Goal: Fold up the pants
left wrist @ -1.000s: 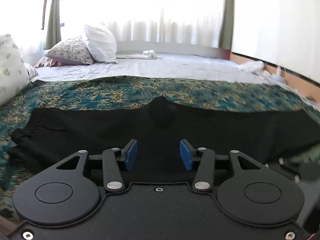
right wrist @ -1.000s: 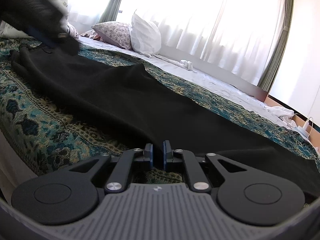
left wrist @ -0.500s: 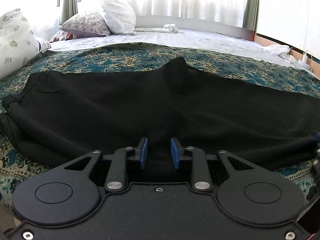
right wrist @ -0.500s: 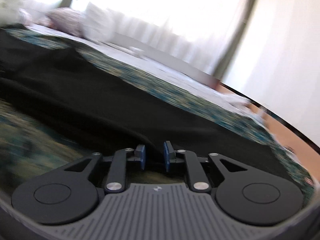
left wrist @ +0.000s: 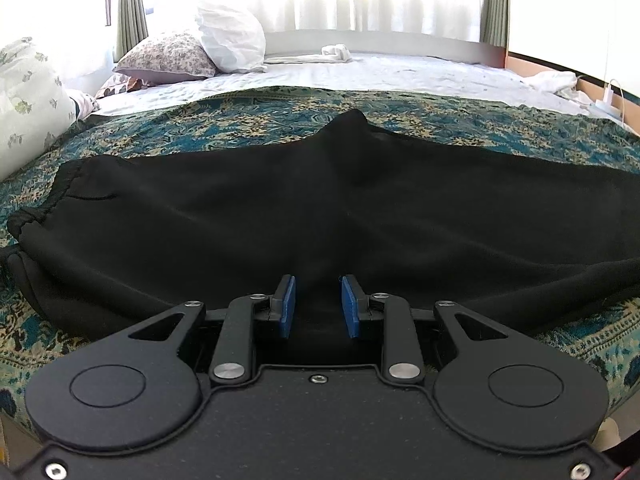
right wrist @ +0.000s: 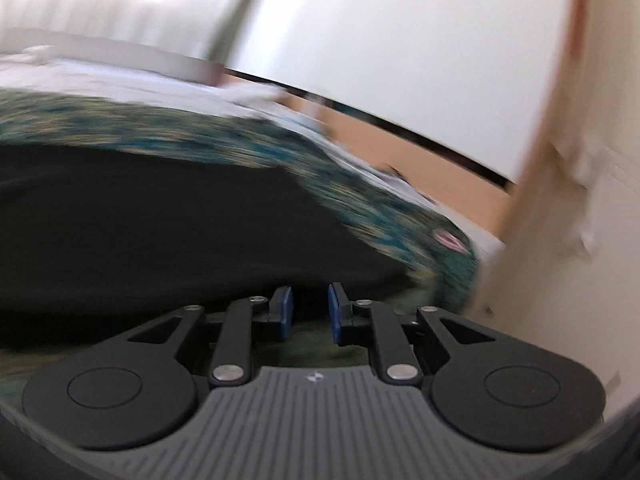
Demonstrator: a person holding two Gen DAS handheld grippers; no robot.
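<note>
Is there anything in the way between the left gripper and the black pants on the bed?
Nothing visible. The left gripper sits right at the near edge of the black pants, jaws open, with only dark cloth showing between its blue pads. No pillow or other thing lies between them.

I see black pants point(left wrist: 320, 216) on a bedspread point(left wrist: 256, 120) patterned in teal, blue and cream. Behind it the sheet point(left wrist: 400, 72) is white. One pillow point(left wrist: 232, 38) is plain white, another point(left wrist: 168, 56) has a small grey floral print. My fingers point(left wrist: 287, 307) carry blue pads on black frames. The curtains point(left wrist: 130, 4) are grey-green.
</note>
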